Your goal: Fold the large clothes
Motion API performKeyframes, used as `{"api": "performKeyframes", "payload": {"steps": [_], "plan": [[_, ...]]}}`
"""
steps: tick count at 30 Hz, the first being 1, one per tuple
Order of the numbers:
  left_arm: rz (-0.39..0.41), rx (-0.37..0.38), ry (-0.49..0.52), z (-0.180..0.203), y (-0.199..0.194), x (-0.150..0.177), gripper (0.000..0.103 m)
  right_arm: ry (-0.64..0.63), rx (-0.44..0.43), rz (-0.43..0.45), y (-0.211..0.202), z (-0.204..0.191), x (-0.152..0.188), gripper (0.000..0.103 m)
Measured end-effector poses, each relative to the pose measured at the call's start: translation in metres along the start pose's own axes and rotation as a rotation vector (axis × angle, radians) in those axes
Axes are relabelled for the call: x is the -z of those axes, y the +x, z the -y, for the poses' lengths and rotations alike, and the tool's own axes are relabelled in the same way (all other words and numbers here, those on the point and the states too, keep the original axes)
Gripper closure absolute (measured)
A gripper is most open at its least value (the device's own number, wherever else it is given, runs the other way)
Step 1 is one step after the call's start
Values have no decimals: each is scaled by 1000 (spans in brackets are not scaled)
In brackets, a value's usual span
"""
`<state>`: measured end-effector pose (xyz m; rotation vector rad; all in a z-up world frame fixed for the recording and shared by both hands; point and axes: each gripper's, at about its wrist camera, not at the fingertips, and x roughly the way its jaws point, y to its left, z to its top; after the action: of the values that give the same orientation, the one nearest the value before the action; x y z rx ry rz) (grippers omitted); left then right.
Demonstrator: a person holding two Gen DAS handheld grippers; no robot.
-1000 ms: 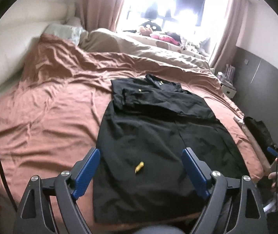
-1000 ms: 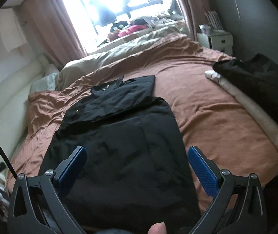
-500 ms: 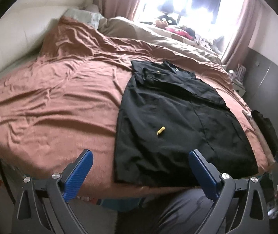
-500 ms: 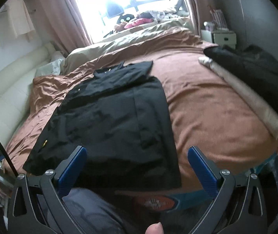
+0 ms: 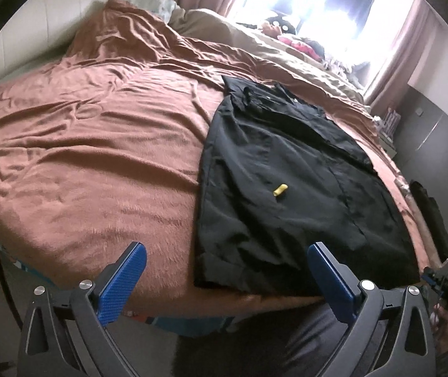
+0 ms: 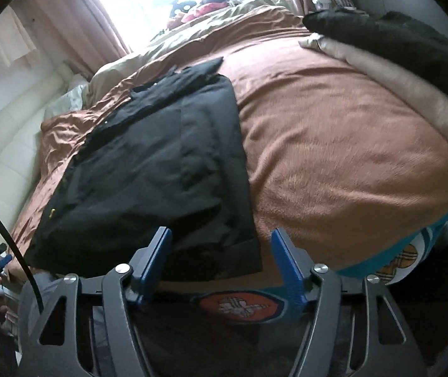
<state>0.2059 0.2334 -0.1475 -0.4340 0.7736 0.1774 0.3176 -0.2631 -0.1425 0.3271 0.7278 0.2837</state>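
Black garment point(image 5: 290, 188), laid flat on the rust-brown bedspread point(image 5: 91, 157): in the left wrist view we find it right of centre, hem near the bed's lower edge, a small yellow tag point(image 5: 279, 189) on it. Left gripper point(image 5: 224, 278), lower frame: jaws wide apart, empty.

Right wrist view: we log the garment point(image 6: 154, 169) at centre-left. Right gripper point(image 6: 220, 257), lower centre: jaws apart, empty, over the hem corner. Dark folded clothing point(image 6: 396, 37) on beige fabric point(image 6: 406, 84), upper right.
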Motion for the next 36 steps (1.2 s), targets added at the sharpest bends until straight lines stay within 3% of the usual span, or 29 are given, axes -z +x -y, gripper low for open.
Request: {"api": "performKeyframes", "payload": {"steps": [4, 7, 8, 11, 15, 17, 19, 24, 27, 31, 33, 36], "plan": [[-34, 36, -19, -6, 18, -2, 5, 27, -11, -8, 17, 6, 3, 62], [-63, 54, -47, -11, 32, -3, 11, 61, -75, -19, 25, 10, 5, 64], [-68, 56, -55, -12, 35, -3, 14, 85, -106, -21, 25, 13, 5, 64], [-97, 99, -91, -16, 45, -4, 26, 163, -307, -32, 26, 24, 7, 66], [-125, 129, -138, -23, 57, -9, 31, 218, -344, -33, 30, 36, 11, 66], [-152, 136, -161, -28, 66, -10, 43, 259, -363, -32, 35, 42, 14, 66], [-163, 131, -185, -31, 71, -11, 48, 284, -381, -23, 37, 43, 15, 66], [-159, 177, -255, -39, 74, -5, 49, 317, -382, -32, 56, 39, 4, 66], [-152, 183, -265, -39, 69, 3, 54, 350, -347, -31, 62, 37, 1, 81], [-142, 149, -301, -46, 66, 11, 84, 394, -328, -8, 58, 33, 5, 102], [-129, 179, -344, -51, 61, 10, 90, 409, -330, 20, 47, 32, 7, 103], [-90, 169, -319, -41, 48, 7, 94, 397, -346, 75, 24, 25, 4, 103]]}}
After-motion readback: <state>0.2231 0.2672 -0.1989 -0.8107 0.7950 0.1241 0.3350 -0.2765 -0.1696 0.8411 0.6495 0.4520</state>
